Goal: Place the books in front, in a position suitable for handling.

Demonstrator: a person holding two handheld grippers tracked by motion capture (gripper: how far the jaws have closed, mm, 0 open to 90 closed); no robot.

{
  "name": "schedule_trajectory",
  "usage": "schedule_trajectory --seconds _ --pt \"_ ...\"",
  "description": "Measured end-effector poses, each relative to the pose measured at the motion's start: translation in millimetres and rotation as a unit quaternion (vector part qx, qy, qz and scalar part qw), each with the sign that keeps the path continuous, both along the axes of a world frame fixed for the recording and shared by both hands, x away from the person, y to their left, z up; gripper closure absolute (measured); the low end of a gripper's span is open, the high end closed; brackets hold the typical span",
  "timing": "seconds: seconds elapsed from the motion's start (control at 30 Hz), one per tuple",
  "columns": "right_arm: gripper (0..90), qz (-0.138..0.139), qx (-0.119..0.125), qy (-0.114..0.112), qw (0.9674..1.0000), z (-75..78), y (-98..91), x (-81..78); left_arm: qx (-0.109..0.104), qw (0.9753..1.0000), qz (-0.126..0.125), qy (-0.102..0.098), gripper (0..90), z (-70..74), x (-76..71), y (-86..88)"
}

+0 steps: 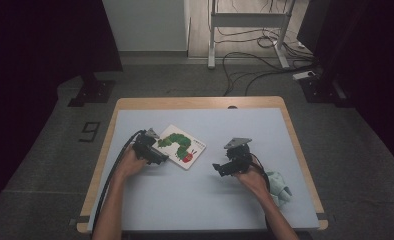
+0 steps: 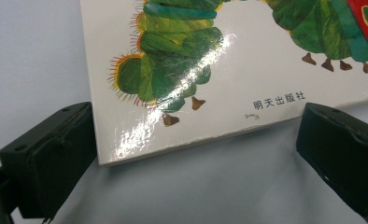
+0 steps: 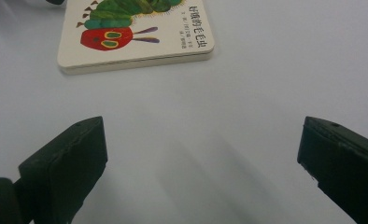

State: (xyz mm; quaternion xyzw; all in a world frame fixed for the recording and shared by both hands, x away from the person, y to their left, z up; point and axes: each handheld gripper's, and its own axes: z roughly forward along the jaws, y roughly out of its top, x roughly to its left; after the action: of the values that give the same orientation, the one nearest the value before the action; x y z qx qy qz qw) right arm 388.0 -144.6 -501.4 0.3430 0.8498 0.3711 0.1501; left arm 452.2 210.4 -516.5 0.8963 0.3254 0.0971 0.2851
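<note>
Left gripper [image 1: 157, 156], left of centre in the high view, has its jaws spread wide at the near corner of the flat white board book with a green caterpillar on its cover [image 1: 181, 146]. Right gripper [image 1: 220, 168], right of centre, gapes over bare pale-blue tabletop [image 1: 195, 200], apart from the book.

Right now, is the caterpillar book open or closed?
Closed. The book lies flat on the table with its front cover up; the right gripper view shows all its pages stacked under the cover.
</note>
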Motion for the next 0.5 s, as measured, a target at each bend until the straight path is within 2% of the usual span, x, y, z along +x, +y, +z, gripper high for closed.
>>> schedule_trajectory --seconds 0.27,0.4,0.5 --pt "1.2 -0.002 0.005 0.009 0.9999 -8.9 3.6 10.1 0.024 0.9996 -0.012 -0.011 0.0 -0.6 -10.0 -18.2" --pt "1.2 -0.001 0.004 0.011 0.9999 -11.3 4.4 13.3 0.022 0.9996 -0.016 -0.012 0.0 -1.1 -13.1 -23.8" --pt "1.2 -0.003 0.003 0.013 0.9999 -13.7 5.3 16.7 0.019 0.9994 -0.027 -0.013 0.0 -1.3 -17.3 -31.4"
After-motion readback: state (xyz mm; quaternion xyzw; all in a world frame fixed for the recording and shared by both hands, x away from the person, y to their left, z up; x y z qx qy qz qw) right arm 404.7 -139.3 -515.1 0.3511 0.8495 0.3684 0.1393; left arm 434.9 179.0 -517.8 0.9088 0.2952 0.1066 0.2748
